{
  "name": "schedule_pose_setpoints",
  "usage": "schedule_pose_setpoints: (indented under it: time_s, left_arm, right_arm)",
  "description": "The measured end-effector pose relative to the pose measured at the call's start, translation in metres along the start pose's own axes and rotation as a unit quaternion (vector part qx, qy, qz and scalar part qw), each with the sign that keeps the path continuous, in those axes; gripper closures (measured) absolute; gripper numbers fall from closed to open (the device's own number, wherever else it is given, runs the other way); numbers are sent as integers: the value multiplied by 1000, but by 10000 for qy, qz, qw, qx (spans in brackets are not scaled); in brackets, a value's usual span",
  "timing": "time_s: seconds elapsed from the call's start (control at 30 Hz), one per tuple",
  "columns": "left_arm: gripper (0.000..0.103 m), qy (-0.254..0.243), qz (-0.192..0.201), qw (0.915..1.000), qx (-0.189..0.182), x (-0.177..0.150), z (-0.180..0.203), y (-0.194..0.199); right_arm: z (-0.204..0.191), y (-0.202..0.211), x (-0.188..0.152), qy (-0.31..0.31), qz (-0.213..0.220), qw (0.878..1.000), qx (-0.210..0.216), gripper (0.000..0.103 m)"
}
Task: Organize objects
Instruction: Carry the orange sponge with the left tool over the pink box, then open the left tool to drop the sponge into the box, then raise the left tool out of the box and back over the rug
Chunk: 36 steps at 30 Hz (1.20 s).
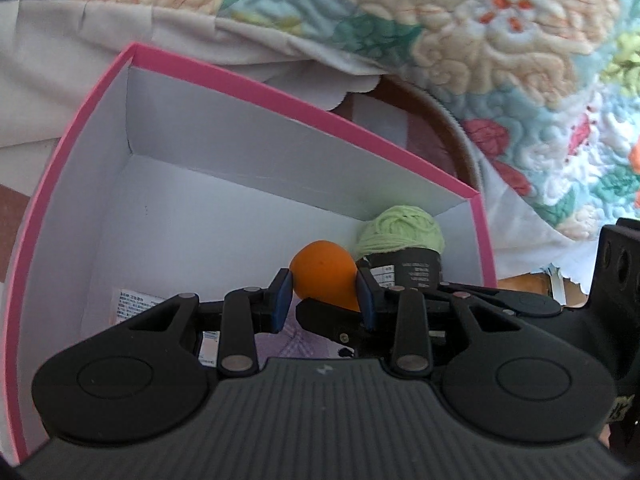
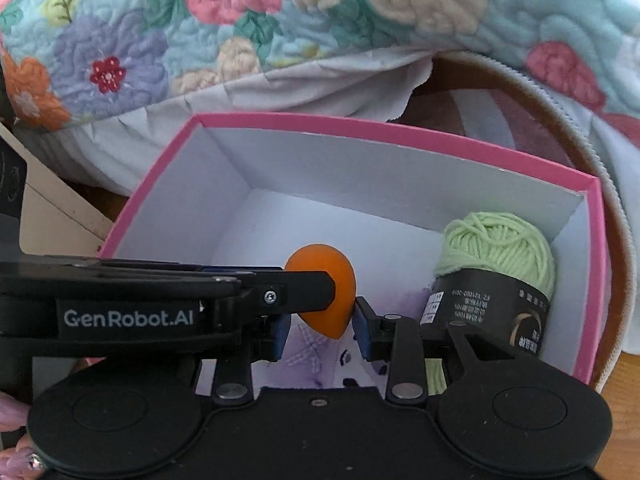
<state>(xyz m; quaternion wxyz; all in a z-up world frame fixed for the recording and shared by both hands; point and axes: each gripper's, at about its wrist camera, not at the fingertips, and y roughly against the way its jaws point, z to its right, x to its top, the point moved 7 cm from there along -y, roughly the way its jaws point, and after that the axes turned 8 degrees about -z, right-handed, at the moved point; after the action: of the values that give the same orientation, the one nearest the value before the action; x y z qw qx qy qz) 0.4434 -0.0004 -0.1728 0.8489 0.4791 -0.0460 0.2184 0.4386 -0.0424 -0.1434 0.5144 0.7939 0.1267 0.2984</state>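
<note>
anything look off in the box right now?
Nothing spilled or damaged. One oddity: the orange sponge hangs above the floor of the pink box, pinched by the left gripper, with the right gripper open around its tip. The yarn ball sits in the corner, apparently undisturbed.

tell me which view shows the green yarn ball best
The right wrist view: the green yarn ball and its dark label band show in full in the pink box. The left wrist view shows only its top.
</note>
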Motion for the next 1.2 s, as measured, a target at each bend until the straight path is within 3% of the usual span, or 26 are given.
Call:
schedule_pose_setpoints:
  time_s: [0.2,0.5,0.73,1.2]
  left_arm:
    - [71,51,-65,9999,65,-3,-7,-7]
    - [71,21,-32,9997,227,-5,0,-2]
    - [71,-399,88,9969,670,-15,7,37]
    - [64,-821,224,9864,1404,-50,5,128]
  right_arm:
    - [6,-9,-3,-101,-187,9996,192,63]
    - [8,15,-12,-104,167,9990,397,63]
    - [-5,53,-29,119,668,9975,219,61]
    - [-51,117,-50,324,1095,9933,-156,56]
